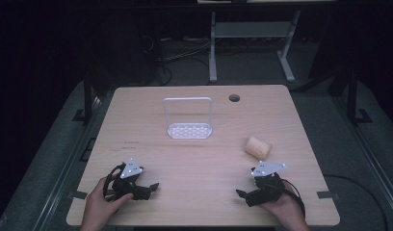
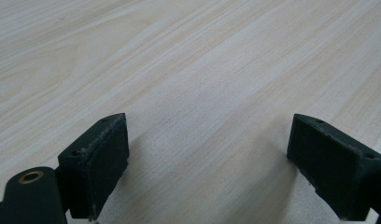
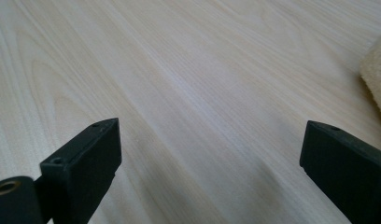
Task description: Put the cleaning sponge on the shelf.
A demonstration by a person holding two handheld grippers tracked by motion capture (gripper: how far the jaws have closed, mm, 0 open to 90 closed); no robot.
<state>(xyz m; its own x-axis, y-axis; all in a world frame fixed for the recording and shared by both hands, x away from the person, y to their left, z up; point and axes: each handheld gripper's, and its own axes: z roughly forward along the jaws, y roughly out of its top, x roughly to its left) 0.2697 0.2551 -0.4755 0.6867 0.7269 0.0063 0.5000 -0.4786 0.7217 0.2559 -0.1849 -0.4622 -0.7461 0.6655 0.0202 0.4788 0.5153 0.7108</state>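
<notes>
— What have you got in your hands right now?

— A black two-jaw claw in each. My left gripper (image 1: 153,186) lies low at the near left of the table (image 1: 199,159), its jaws pointing toward the middle; my right gripper (image 1: 239,193) sits at the near right, jaws pointing back the other way. Each carries a grey three-cornered plate on top and trails a dark cable.

— Are they clamped on anything?

— No. Both are released. In the left gripper view the two blocky, matte black pads stand wide apart with bare wood between them; the right gripper view shows the same wide gap.

— And the thing nearest you?

— A pale tan roll (image 1: 258,147), a stubby cylinder lying on its side, just beyond my right gripper and a little to its right, not touching it. In the right gripper view its edge (image 3: 377,74) shows at the right border, cream-coloured with a fuzzy, spongy surface.

— What else is on the table?

— A white rack (image 1: 189,119) toward the far middle: a flat base perforated in a honeycomb pattern, with a thin rounded frame standing upright from it. A small dark round hole (image 1: 234,98) sits in the tabletop to the rack's right, at the far edge.

— The tabletop itself?

— Light wood laminate, smooth, with long straight grain lines.
</notes>
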